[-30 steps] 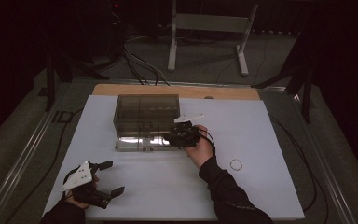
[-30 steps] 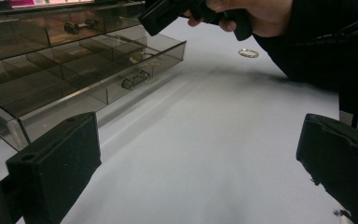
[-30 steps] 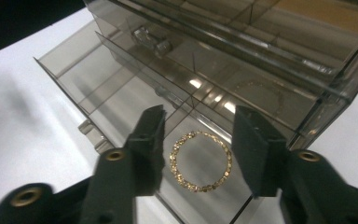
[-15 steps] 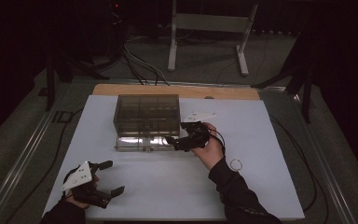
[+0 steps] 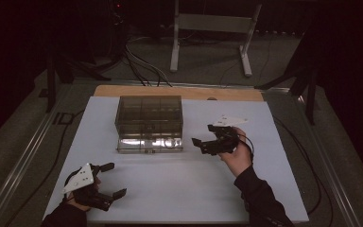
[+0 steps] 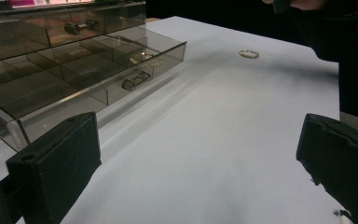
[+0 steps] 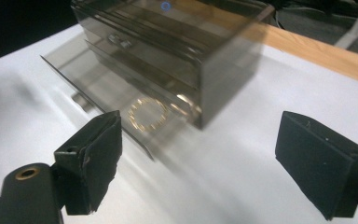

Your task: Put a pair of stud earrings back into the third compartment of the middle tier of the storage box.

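The clear drawer box [image 5: 149, 118] stands toward the far-left part of the white table [image 5: 179, 189], its lowest drawer [image 5: 150, 144] pulled out toward the near edge. In the high view the drawer's contents are too small to make out. The right gripper view, though blurred, shows a gold ring [image 7: 147, 115] lying in the drawer's end compartment. The right gripper [image 5: 207, 144] hovers just right of the drawer, its jaws wide, just opened, and empty. The left gripper [image 5: 109, 180] sits near the near-left corner, jaws wide, holding nothing. The left gripper view catches a second ring [image 6: 249, 54] lying on the bare table, well apart from the box; its top edge cuts off the right hand.
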